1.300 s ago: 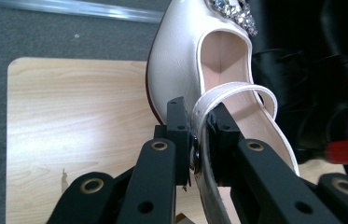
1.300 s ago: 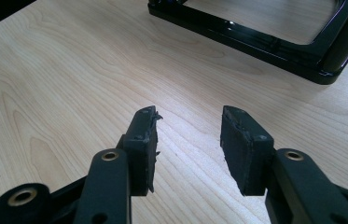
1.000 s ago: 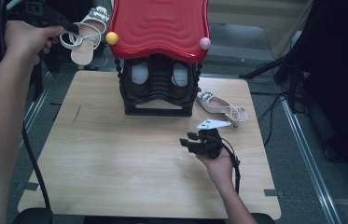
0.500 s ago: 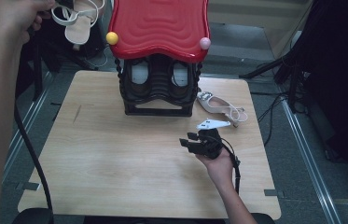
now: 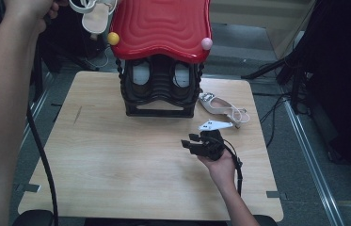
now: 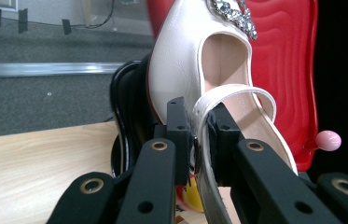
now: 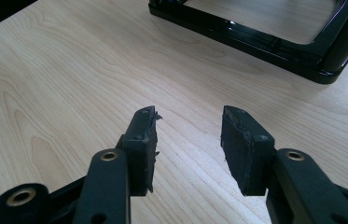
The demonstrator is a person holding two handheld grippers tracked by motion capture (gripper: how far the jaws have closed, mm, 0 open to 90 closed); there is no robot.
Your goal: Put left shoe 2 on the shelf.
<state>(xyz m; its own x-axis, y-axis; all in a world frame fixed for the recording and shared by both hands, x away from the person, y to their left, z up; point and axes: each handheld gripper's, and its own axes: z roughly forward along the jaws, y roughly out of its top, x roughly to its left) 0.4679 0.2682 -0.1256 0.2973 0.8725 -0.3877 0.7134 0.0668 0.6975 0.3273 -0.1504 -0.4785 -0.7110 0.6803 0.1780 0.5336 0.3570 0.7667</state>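
Currently the white shoe (image 6: 195,70) is clamped by its back strap between the left gripper (image 6: 198,135) pads, jaws nearly closed on the thin strap. In the left gripper view it hangs toe-up, rhinestone trim at the top, insole facing the camera. In the high view the same shoe (image 5: 95,16) sits at the top-left edge of frame, held in the air above and just left of the red roof (image 5: 161,28), well clear of the table (image 5: 116,174). The left hand (image 5: 29,9) carries it; its cable trails down past the table's left edge.

Rack: black shoe rack (image 5: 159,92) under the red wavy roof, standing at the back middle of the table. Two dark shoes (image 5: 140,77) sit side by side in its upper shelf, light insoles showing. Lower opening looks bare, table visible through it. Yellow ball (image 5: 113,38) and pink ball (image 5: 206,43) at the roof's front corners.

Second white shoe (image 5: 222,106) lies on its side on the table just right of the rack, apart from it.

Right gripper (image 7: 188,140) rests low over the table in front of the rack, right of centre, jaws well apart with nothing between them, only bare wood. Rack base (image 7: 274,46) is near ahead of it.
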